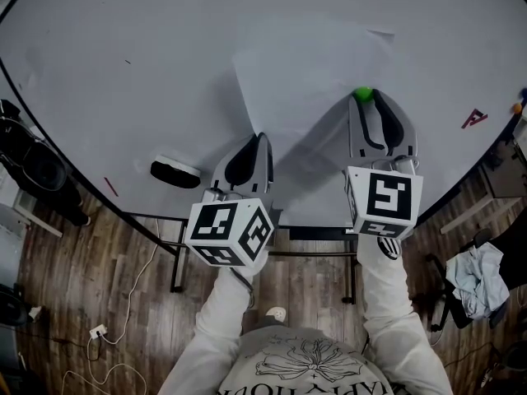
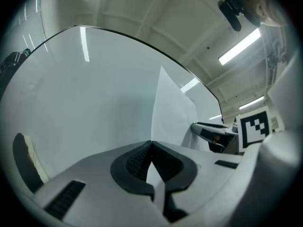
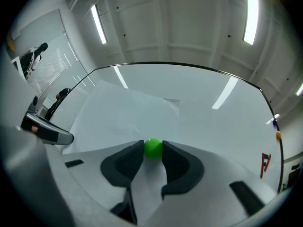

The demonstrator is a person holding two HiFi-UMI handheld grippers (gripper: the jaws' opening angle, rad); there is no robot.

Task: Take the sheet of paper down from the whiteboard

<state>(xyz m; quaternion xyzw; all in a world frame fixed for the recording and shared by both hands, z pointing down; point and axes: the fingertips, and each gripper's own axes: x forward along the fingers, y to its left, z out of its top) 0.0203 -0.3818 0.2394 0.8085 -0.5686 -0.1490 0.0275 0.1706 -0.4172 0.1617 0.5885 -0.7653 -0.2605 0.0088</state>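
Left gripper [image 2: 151,144] pinches paper [image 2: 173,110] (right gripper [image 3: 153,150] grips magnet [image 3: 152,146]).

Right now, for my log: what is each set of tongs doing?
Left tongs: closed on the sheet of paper.
Right tongs: closed on the green magnet.

The whiteboard [image 1: 123,72] carries a paper sheet [image 1: 305,64], a green magnet [image 1: 362,94] and a black eraser [image 1: 174,171].

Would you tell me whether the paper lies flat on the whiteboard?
Partly lifted: the left gripper, shut on the paper's edge, holds that side off the whiteboard; a green magnet sits on the rest.
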